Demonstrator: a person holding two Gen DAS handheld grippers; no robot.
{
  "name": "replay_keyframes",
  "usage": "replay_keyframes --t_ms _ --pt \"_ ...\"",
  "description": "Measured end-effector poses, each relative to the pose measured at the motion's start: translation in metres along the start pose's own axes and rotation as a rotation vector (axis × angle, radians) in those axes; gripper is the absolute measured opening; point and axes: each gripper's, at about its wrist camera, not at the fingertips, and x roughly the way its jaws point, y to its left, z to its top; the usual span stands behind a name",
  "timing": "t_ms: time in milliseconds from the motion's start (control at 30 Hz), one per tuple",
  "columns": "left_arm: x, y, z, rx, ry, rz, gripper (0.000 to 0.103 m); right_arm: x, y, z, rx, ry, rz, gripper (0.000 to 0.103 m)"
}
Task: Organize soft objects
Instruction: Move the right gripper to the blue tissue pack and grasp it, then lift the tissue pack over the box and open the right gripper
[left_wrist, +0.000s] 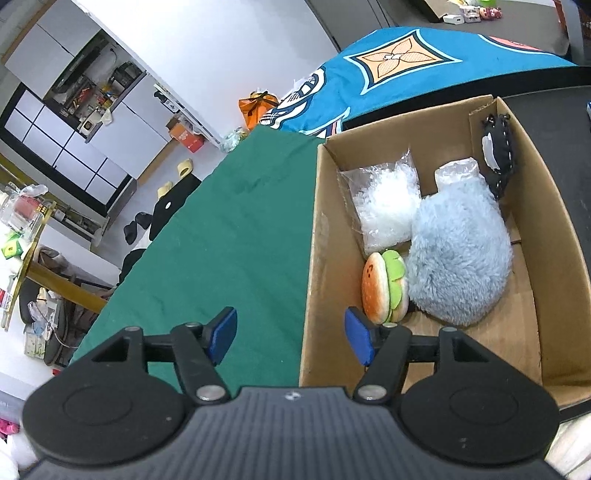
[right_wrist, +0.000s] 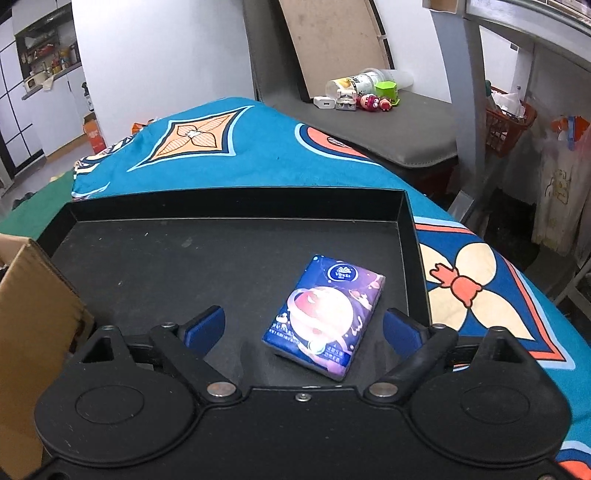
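Our right gripper (right_wrist: 303, 326) hangs over the black tray (right_wrist: 229, 205), its jaws wide apart and holding nothing. The tissue pack (right_wrist: 325, 315) lies flat in the tray, between the blue pads but not touching them. We think we should go down a bit more, keep the pack in the middle, then squeeze gently so it does not squash. Our left gripper (left_wrist: 291, 338) is half open and empty by the cardboard box (left_wrist: 314, 258), where the burger toy (left_wrist: 384, 291) and fluffy blue toy (left_wrist: 458, 258) sit
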Motion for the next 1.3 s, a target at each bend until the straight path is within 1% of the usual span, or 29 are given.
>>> replay_keyframes --t_ms 67,100,133,167,200,233,300,400,633,800,1100,1300 --pt "0.001 0.001 0.0 -0.005 0.007 -0.005 0.063 0.004 0.0 -0.001 0.008 0.01 -0.014 0.092" --pt "0.001 0.002 0.0 -0.006 0.007 -0.007 0.063 0.005 -0.002 -0.002 0.02 0.009 -0.024 0.091" --pt "0.001 0.002 0.0 -0.005 0.007 -0.008 0.063 0.006 -0.004 -0.003 0.029 0.006 -0.032 0.086" --pt "0.001 0.002 0.0 -0.004 0.005 -0.008 0.063 0.006 -0.005 -0.004 0.033 0.011 -0.038 0.08" --pt "0.001 0.002 0.0 -0.005 0.003 -0.009 0.063 0.008 -0.006 -0.005 0.036 0.026 -0.045 0.064" --pt "0.0 0.002 -0.001 -0.006 0.002 -0.009 0.063 0.008 -0.007 -0.006 0.041 0.039 -0.054 0.059" --pt "0.0 0.003 -0.001 -0.007 0.0 -0.01 0.063 0.004 -0.009 -0.006 0.05 0.044 -0.064 0.057" --pt "0.0 0.004 -0.001 -0.017 0.001 -0.015 0.063 -0.005 -0.01 -0.007 0.056 0.035 -0.046 0.056" --pt "-0.003 0.008 -0.003 -0.032 -0.01 -0.022 0.063 -0.02 -0.007 -0.025 0.081 0.036 -0.014 0.055" --pt "-0.003 0.009 -0.006 -0.027 -0.016 -0.019 0.063 -0.026 -0.005 -0.027 0.077 0.028 0.002 0.055" --pt "-0.005 0.017 -0.006 -0.067 -0.02 -0.056 0.063 -0.06 0.003 -0.017 0.032 -0.038 0.012 0.055" --pt "-0.01 0.028 -0.004 -0.096 -0.02 -0.128 0.063 -0.086 0.014 -0.012 0.017 -0.073 0.022 0.055"
